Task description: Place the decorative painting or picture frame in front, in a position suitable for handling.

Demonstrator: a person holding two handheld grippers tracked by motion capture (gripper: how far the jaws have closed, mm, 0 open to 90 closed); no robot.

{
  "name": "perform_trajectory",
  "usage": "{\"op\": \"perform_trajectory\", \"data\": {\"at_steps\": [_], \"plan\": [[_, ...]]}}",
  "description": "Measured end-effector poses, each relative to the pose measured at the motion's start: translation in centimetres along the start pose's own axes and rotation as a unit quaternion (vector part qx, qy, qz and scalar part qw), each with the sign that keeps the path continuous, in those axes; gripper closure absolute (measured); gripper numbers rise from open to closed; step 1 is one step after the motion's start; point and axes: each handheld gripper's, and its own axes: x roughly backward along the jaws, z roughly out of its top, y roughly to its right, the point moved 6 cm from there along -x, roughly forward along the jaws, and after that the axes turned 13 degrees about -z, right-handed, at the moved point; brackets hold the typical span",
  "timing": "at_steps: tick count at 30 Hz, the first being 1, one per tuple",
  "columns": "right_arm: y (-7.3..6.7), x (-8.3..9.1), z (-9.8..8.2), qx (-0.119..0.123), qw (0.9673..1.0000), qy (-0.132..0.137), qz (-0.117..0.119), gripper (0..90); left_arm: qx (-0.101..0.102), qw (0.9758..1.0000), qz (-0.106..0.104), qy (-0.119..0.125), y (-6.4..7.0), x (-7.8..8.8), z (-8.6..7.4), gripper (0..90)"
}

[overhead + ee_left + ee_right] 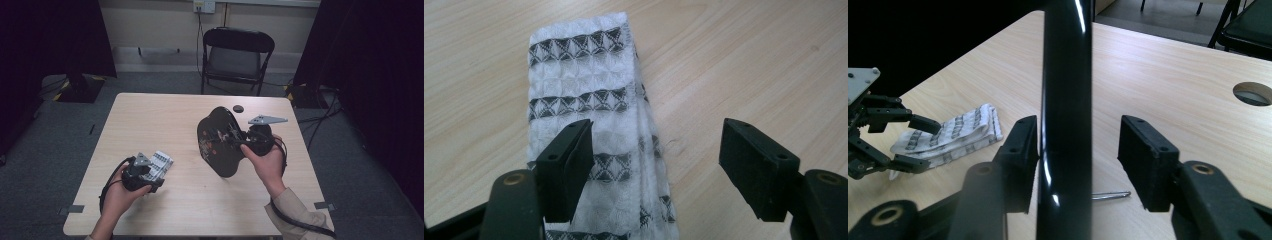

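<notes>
Between the right gripper's [1078, 160] parted jaws stands a black plate [1065, 100], touching one; left gripper's [669, 170] spread over cloth [584, 100].

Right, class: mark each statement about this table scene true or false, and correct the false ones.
1. The folded cloth is white with dark patterned stripes. True.
2. The left gripper is clamped shut on the cloth. False: its jaws stand open over it.
3. The black glossy plate lies flat on the table. False: it stands on edge between the jaws of the right gripper.
4. A black chair stands beyond the table's far edge. True.
5. The table has a round hole near its far edge. True.
</notes>
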Motion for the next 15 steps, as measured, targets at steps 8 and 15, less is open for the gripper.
{"op": "perform_trajectory", "data": {"at_steps": [8,15], "plan": [[0.3,0.4,-1.7,0.005,0.9998,-0.006,0.016,48.4,0.008,0.9998,0.010,0.012,-0.2,0.6,0.1,29.8],[0.6,0.1,-3.5,0.013,0.9997,-0.016,0.016,48.0,0.021,0.9996,0.012,0.013,-0.4,0.9,-0.2,29.8]]}}
